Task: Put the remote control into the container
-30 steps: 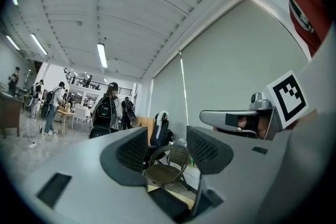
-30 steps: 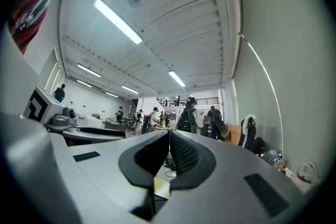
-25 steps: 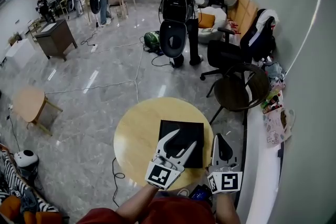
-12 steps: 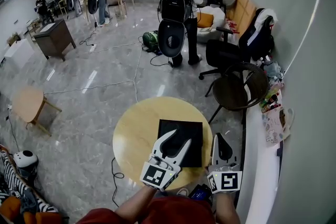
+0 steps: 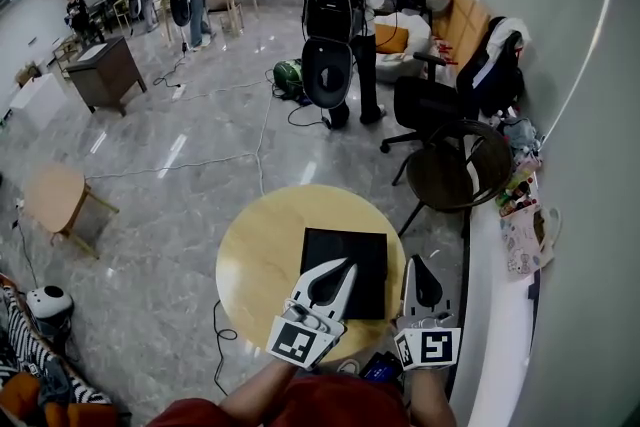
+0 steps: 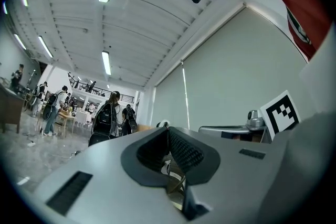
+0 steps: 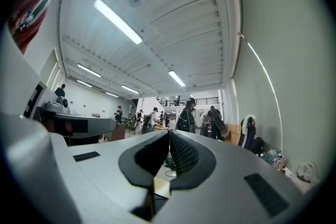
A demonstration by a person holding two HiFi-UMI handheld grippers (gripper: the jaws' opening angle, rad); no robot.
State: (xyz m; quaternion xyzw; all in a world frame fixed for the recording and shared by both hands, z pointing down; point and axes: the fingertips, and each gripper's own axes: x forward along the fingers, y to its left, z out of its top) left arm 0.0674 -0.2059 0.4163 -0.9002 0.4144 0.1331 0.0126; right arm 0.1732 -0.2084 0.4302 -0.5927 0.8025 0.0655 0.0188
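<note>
1. The left gripper (image 5: 350, 267) has just been closing. Its jaws now meet with nothing between them, and its own view shows only the ribbed black pads pressed together.
2. The right gripper (image 5: 415, 265) is likewise closed on nothing, its tip at about 4 o'clock of the container (image 5: 350, 243).
3. The container is a flat, matte black square that sits toward 4 o'clock on the round table (image 5: 260, 255). The closed left tips hover over its 6 o'clock edge.
4. No remote control can be made out in any view. A dark remote inside the black container would not show, so the scene fits either a remote already dropped in or one lying out of sight. An empty closing of the jaws settles neither.
5. The table top is smooth, pale wood. The gripper shells are glossy light-grey plastic, each bearing a black-and-white marker cube.
</note>
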